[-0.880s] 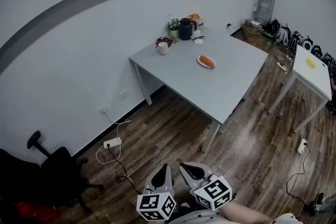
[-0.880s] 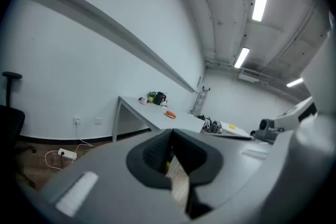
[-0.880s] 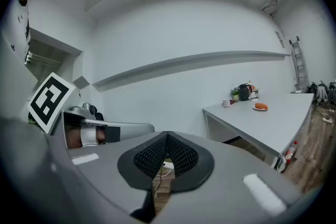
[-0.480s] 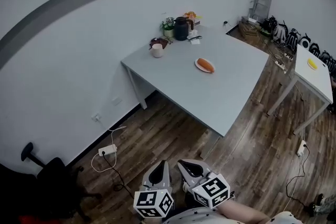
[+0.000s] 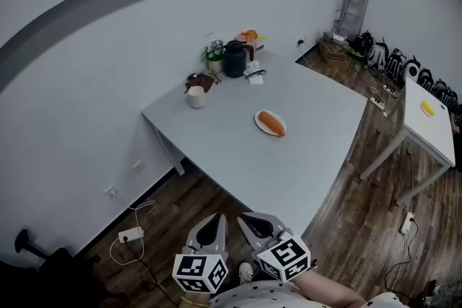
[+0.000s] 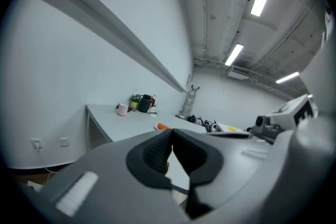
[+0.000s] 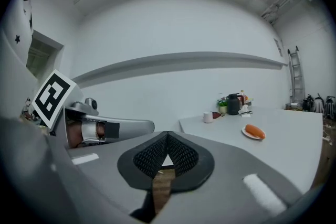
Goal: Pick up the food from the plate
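Observation:
An orange piece of food (image 5: 271, 121) lies on a small white plate (image 5: 260, 127) near the middle of a grey table (image 5: 303, 169). The food also shows in the right gripper view (image 7: 254, 130) and, small, in the left gripper view (image 6: 163, 126). Both grippers are held low in front of the person, well short of the table. My left gripper (image 5: 211, 229) is shut with nothing in it. My right gripper (image 5: 257, 222) is shut and empty too, its tips meeting (image 7: 167, 138).
At the table's far end stand a dark kettle (image 5: 234, 59), a pale cup (image 5: 195, 97), a small plant (image 5: 214, 54) and other small items. A second white table (image 5: 429, 119) stands at the right. A ladder (image 5: 349, 0) leans in the corner. Cables and a power strip (image 5: 130, 234) lie on the wood floor.
The view has closed in on the table, so the plate and food appear nearer and lower in the head view. Both grippers stay shut and side by side.

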The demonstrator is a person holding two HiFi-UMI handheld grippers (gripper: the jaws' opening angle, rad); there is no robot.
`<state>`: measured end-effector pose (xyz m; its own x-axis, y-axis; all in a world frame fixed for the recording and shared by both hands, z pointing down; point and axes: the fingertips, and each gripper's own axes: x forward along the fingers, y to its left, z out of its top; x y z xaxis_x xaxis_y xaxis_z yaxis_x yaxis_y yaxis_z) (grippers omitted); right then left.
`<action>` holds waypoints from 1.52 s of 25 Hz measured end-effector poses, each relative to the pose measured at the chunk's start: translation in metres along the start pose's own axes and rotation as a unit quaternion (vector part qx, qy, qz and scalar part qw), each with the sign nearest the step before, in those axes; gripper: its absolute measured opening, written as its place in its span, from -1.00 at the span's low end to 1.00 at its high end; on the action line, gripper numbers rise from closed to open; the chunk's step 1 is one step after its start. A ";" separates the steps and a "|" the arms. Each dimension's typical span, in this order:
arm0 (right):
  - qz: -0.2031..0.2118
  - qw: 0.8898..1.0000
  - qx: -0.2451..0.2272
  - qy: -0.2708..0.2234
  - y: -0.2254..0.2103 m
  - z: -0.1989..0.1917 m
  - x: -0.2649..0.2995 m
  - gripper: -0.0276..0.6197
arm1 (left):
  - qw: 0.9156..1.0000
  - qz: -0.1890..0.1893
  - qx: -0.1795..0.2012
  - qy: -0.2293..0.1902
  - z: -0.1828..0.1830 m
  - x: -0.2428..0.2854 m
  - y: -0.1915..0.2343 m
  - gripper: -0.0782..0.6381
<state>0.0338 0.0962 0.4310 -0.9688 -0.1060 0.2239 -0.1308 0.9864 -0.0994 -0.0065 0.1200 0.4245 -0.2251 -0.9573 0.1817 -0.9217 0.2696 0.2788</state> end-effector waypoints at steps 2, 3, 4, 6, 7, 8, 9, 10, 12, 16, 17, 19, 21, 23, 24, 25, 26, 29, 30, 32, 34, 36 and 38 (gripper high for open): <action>-0.020 1.000 -0.001 0.007 -0.029 0.001 0.011 -0.93 | 1.000 -0.010 -0.006 0.004 0.003 0.030 0.005 -0.76; -0.031 0.999 0.000 0.011 -0.044 0.002 0.016 -0.93 | 1.000 -0.015 -0.007 0.008 0.004 0.044 0.007 -0.76; -0.042 0.999 0.001 0.014 -0.058 0.002 0.021 -0.93 | 1.000 -0.021 -0.007 0.013 0.005 0.059 0.009 -0.76; -0.063 0.998 0.005 0.020 -0.084 0.004 0.031 -0.93 | 0.999 -0.034 -0.003 0.025 0.006 0.086 0.011 -0.76; -0.073 0.997 0.006 0.023 -0.095 0.004 0.037 -0.93 | 0.999 -0.042 -0.001 0.032 0.005 0.098 0.013 -0.76; -0.083 0.996 0.007 0.025 -0.106 0.004 0.042 -0.93 | 0.998 -0.050 0.000 0.039 0.004 0.111 0.015 -0.76; -0.092 0.995 0.009 0.027 -0.117 0.003 0.047 -0.93 | 0.997 -0.059 0.000 0.044 0.004 0.124 0.017 -0.76; -0.102 0.994 0.012 0.029 -0.128 0.003 0.053 -0.93 | 0.996 -0.069 0.000 0.048 0.004 0.138 0.019 -0.76; -0.120 0.992 0.017 0.033 -0.150 0.003 0.067 -0.93 | 0.995 -0.087 0.001 0.055 0.006 0.167 0.024 -0.76; -0.156 0.987 0.023 0.045 -0.194 0.007 0.097 -0.93 | 0.990 -0.123 0.012 0.072 0.015 0.225 0.039 -0.76; -0.165 0.985 0.025 0.049 -0.205 0.008 0.105 -0.93 | 0.988 -0.132 0.016 0.076 0.019 0.239 0.043 -0.76; -0.185 0.981 0.025 0.059 -0.229 0.011 0.121 -0.93 | 0.984 -0.154 0.026 0.082 0.027 0.267 0.053 -0.76; -0.205 0.976 0.020 0.073 -0.256 0.014 0.139 -0.93 | 0.980 -0.177 0.035 0.086 0.035 0.292 0.062 -0.76; -0.225 0.970 0.014 0.096 -0.285 0.012 0.155 -0.91 | 0.974 -0.200 0.042 0.093 0.040 0.315 0.069 -0.76; -0.233 0.966 0.012 0.111 -0.301 0.008 0.164 -0.76 | 0.971 -0.211 0.046 0.098 0.042 0.326 0.071 -0.76; -0.241 0.962 0.009 0.129 -0.316 0.004 0.172 -0.67 | 0.968 -0.221 0.051 0.104 0.042 0.336 0.074 -0.76; -0.250 0.957 0.001 0.147 -0.333 -0.001 0.181 -0.66 | 0.966 -0.229 0.055 0.111 0.042 0.346 0.077 -0.76; -0.273 0.938 -0.042 0.208 -0.382 -0.018 0.207 -0.53 | 0.958 -0.249 0.056 0.132 0.039 0.374 0.086 -0.76; -0.279 0.931 -0.054 0.230 -0.397 -0.024 0.215 -0.49 | 0.955 -0.256 0.055 0.140 0.038 0.381 0.088 -0.76; -0.280 0.917 -0.067 0.276 -0.425 -0.041 0.228 -0.41 | 0.949 -0.270 0.052 0.154 0.034 0.394 0.091 -0.76; -0.266 0.903 -0.071 0.329 -0.449 -0.063 0.241 -0.26 | 0.943 -0.282 0.050 0.167 0.030 0.405 0.094 -0.76; -0.246 0.890 -0.070 0.376 -0.469 -0.084 0.250 -0.17 | 0.939 -0.290 0.043 0.180 0.026 0.417 0.097 -0.76; -0.236 0.882 -0.062 0.403 -0.483 -0.099 0.258 -0.17 | 0.935 -0.296 0.033 0.191 0.022 0.427 0.099 -0.76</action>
<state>-0.1317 -0.3953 0.6327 -0.3413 -0.4343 0.8336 -0.4080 0.8674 0.2849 -0.2013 -0.2645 0.5087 0.4490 -0.8259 0.3410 -0.8693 -0.3155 0.3805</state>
